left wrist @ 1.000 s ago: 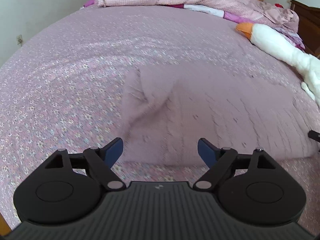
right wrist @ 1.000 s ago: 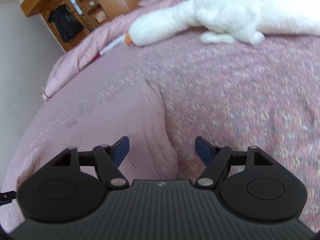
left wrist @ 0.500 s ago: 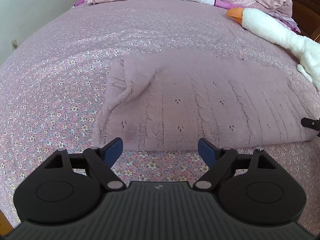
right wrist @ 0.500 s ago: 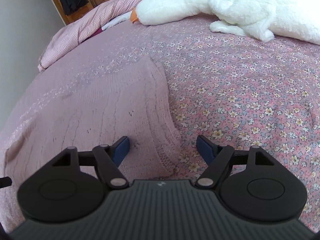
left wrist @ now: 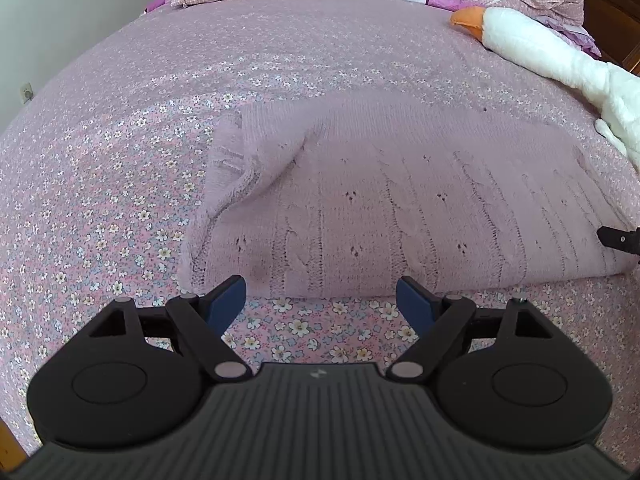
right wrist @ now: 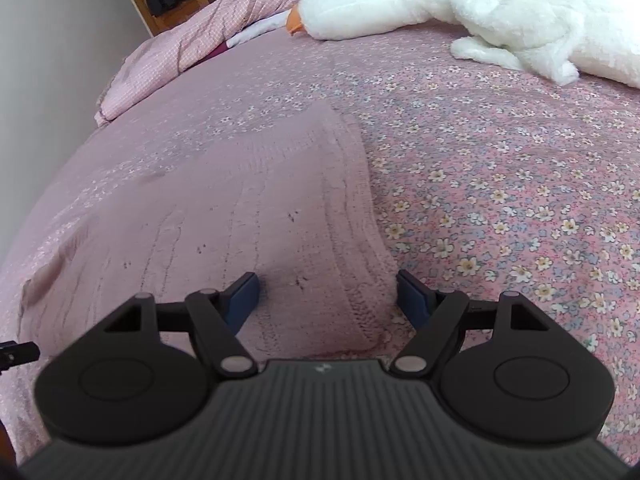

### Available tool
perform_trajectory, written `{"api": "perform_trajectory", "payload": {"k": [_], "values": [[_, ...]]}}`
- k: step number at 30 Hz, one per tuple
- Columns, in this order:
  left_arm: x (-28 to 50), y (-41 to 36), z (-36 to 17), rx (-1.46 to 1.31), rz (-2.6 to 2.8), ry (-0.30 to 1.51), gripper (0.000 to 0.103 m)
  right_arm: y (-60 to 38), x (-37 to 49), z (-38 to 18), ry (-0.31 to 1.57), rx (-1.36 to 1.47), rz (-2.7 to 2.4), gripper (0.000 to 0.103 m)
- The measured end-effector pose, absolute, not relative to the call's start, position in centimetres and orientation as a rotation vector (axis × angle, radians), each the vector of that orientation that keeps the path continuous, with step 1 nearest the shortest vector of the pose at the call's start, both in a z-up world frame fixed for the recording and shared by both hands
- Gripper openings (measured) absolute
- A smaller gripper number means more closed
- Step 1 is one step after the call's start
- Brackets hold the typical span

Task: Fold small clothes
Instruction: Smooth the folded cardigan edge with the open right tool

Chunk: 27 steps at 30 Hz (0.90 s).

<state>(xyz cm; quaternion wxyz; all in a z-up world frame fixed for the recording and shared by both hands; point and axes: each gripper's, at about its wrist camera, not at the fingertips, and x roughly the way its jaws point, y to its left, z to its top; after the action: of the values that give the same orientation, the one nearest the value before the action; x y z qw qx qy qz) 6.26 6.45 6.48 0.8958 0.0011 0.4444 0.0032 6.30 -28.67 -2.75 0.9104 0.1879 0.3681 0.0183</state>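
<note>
Knitted mauve sweater [left wrist: 400, 208] lies folded on the bed [left wrist: 120, 160], its underside hidden. Left gripper [left wrist: 320, 300] gapes empty; right gripper [right wrist: 326, 294] straddles the sweater's corner, unclamped.

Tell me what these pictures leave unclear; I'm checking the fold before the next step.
- Knit sweater: left wrist view, right end cut off by the frame edge.
- Sweater's near corner: right wrist view, hidden behind the right tool.
- Plush goose: body cut off in both views.

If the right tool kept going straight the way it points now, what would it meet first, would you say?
Most likely the corner of the knitted sweater, which already lies between the open right tool fingers; depth is uncertain.
</note>
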Motion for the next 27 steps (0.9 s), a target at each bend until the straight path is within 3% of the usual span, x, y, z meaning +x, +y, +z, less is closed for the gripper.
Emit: {"api": "perform_trajectory", "payload": {"k": [22,27], "values": [[6.49,6.45,5.72,0.001,0.006,0.932,0.087,-28.10,6.92,-2.83,0.756,0.400,0.102,0.072],[6.48,6.53,5.71,0.001,0.005,0.931,0.087,-28.19,6.91,-2.84,0.754,0.418,0.115,0.058]]}}
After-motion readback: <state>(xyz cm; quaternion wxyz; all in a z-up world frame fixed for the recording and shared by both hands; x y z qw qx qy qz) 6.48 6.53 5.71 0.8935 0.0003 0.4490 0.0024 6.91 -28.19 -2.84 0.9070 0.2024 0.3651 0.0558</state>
